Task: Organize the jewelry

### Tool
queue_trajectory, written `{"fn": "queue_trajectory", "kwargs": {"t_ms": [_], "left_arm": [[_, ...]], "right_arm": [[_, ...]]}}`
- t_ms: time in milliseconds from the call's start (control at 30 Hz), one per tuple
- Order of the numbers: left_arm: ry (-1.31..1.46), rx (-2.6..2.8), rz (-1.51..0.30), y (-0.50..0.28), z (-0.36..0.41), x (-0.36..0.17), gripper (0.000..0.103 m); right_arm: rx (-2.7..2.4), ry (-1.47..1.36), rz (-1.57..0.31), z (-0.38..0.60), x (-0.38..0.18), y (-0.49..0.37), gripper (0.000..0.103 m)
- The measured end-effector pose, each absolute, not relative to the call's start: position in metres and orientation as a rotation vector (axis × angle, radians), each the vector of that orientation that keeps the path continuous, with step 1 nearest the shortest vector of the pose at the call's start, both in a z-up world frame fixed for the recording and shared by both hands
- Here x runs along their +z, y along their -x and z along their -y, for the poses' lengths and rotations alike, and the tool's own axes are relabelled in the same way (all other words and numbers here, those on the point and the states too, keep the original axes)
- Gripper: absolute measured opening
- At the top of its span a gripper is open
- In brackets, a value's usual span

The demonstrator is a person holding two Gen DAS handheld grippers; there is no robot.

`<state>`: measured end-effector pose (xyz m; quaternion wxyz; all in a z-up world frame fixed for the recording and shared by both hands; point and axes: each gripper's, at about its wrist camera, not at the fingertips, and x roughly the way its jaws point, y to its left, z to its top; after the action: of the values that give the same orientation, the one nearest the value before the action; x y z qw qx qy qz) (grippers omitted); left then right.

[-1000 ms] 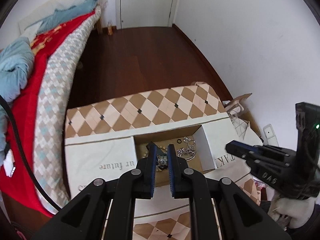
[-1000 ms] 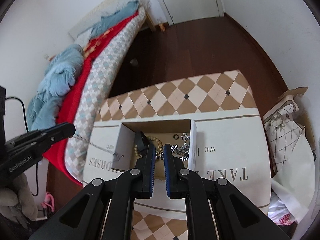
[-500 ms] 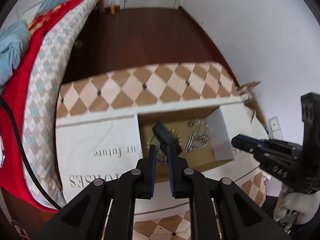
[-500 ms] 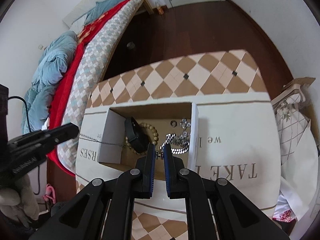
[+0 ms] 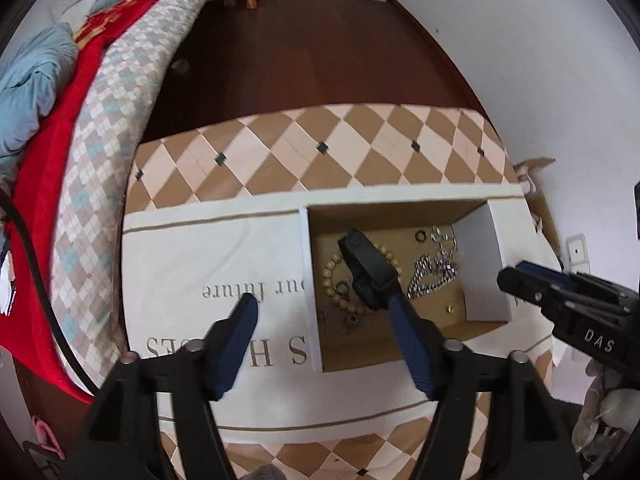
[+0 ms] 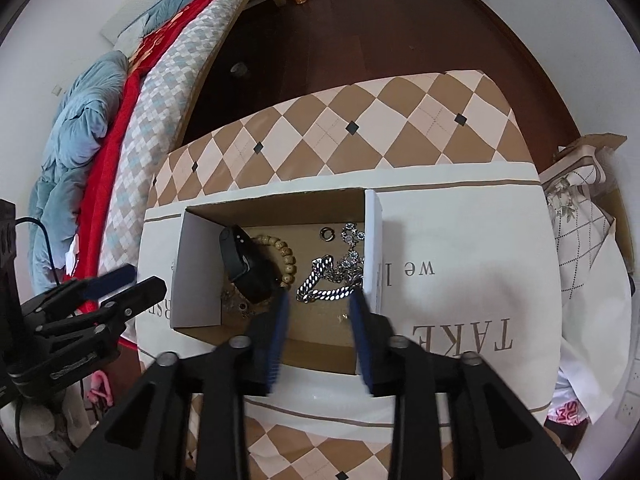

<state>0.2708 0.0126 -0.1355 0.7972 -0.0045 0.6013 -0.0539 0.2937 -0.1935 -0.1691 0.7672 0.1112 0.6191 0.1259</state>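
Box (image 6: 200,264): matt cardboard, white outside, brown inside. Chain (image 6: 324,286) shiny metal, beads (image 6: 286,256) look like matt wood. Floor (image 5: 320,52) glossy dark wood.

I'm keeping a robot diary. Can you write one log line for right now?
left gripper: open, empty | right gripper: open, empty, above silver chain | box: holds black watch, bead bracelet
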Motion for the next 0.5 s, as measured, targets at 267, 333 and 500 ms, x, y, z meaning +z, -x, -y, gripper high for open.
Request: {"fn": "queue_trajectory", "kwargs": {"t_ms": [267, 333, 500], "left_arm": [[-0.076, 0.052, -1.192, -0.257, -0.022, -0.127, 0.103], [-0.08, 0.074, -1.179, -0.252, -0.025, -0.128, 0.103], [-0.058, 0.087, -1.183, -0.236, -0.029, -0.133, 0.103]], "right_arm": [[0.106, -0.003, -1.277, 0.184, -0.158, -0.277, 0.101], [0.073, 0.032, -1.273, 0.183, -0.159, -0.271, 0.101], [0.038, 0.035, -1.263, 0.186, -0.159, -0.258, 0.103]]}}
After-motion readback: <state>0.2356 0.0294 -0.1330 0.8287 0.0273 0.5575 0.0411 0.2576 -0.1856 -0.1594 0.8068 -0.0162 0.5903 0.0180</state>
